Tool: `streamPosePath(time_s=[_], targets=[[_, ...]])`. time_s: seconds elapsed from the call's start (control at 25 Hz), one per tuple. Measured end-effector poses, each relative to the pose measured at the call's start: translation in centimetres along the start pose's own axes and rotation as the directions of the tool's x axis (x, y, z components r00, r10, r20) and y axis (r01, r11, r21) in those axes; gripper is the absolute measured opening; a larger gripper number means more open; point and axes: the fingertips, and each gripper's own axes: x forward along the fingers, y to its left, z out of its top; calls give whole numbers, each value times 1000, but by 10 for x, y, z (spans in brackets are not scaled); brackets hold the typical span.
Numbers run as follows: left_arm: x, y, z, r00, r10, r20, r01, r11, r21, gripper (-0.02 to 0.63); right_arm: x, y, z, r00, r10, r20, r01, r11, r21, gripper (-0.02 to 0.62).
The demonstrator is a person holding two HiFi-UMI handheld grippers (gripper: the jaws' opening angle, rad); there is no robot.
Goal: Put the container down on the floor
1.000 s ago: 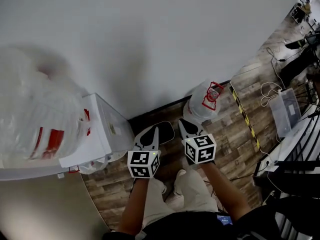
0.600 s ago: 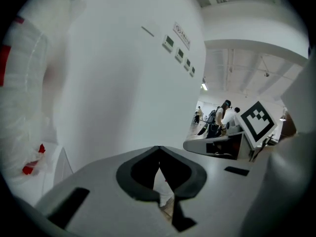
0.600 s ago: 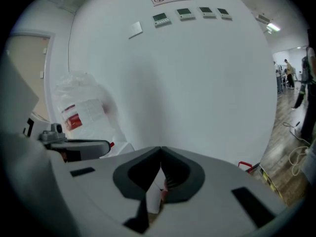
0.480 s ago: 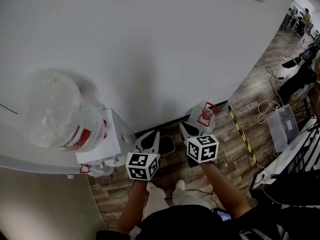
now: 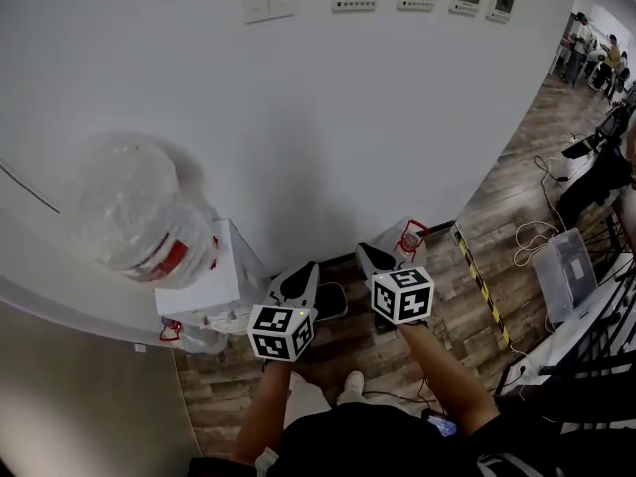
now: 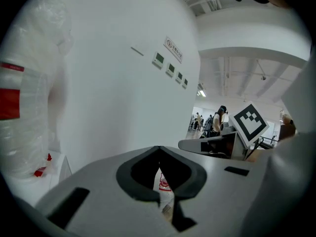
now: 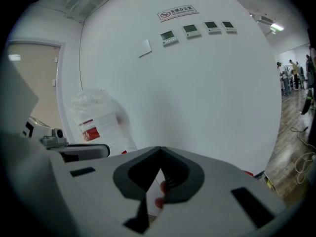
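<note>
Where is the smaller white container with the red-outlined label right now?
The white container sits on the wood-plank floor at the foot of the white wall, beyond the right gripper, right of centre in the head view.

The right hand-held gripper fills the lower part of the view, its grey jaws closed tip to tip with nothing gripped between the dark pads. Through the narrow slit below the tips shows a sliver of the container, white with red marks. Ahead stands a broad white wall bearing a sign, a row of four small panels and a switch plate. To the left stands a clear plastic-wrapped bottle with a red label, and just in front of it juts part of the left hand-held gripper. At the far right, wooden floor with loose cables leads back to distant people.
</note>
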Motion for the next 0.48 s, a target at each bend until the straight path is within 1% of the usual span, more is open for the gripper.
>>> streamPosePath(time_s=[0.24, 0.48], targets=[[-15, -15, -2, 1000, 1, 12, -1, 1000, -9, 17, -17, 13, -3, 998, 56, 18, -57, 998, 6, 29], [-26, -33, 7, 999, -26, 27, 26, 1000, 0, 17, -34, 27, -1, 997, 61, 37, -61, 998, 4, 29]])
